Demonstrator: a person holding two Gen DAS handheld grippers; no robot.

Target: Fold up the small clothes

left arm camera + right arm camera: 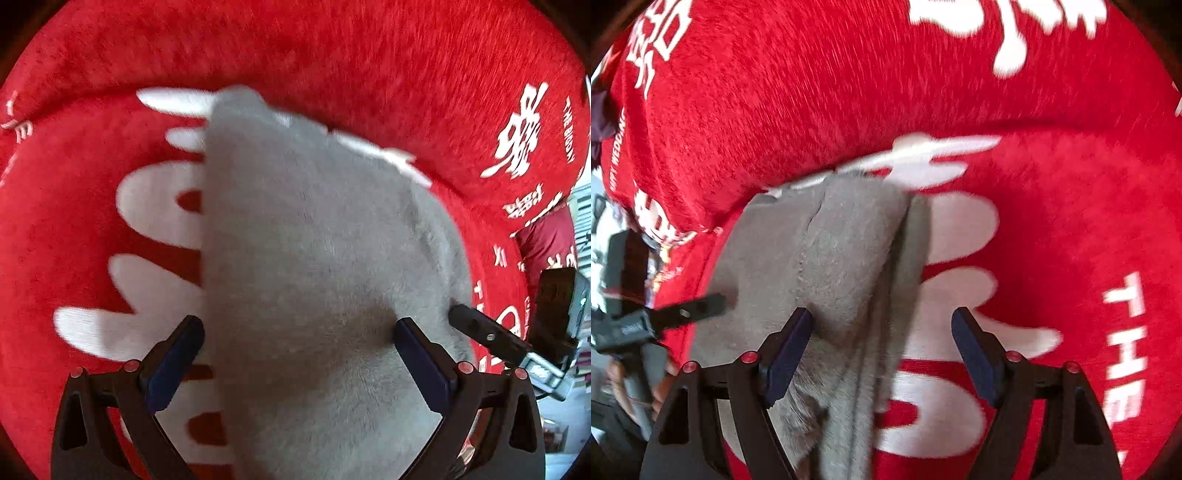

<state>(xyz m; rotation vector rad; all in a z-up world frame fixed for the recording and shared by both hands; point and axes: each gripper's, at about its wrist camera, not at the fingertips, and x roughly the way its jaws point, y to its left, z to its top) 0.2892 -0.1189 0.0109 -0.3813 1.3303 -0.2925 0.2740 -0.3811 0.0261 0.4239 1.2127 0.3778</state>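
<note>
In the left wrist view the left gripper is hanging with its jaws spread wide over a fuzzy grey garment, the blue pads standing clear of the cloth and gripping nothing. In the right wrist view the right gripper is likewise standing released, its jaws apart above the garment's folded right edge and pinching nothing. Beyond both, the garment is lying on a red plush cover printed with large white lettering, which is rising into a padded ridge behind it.
</note>
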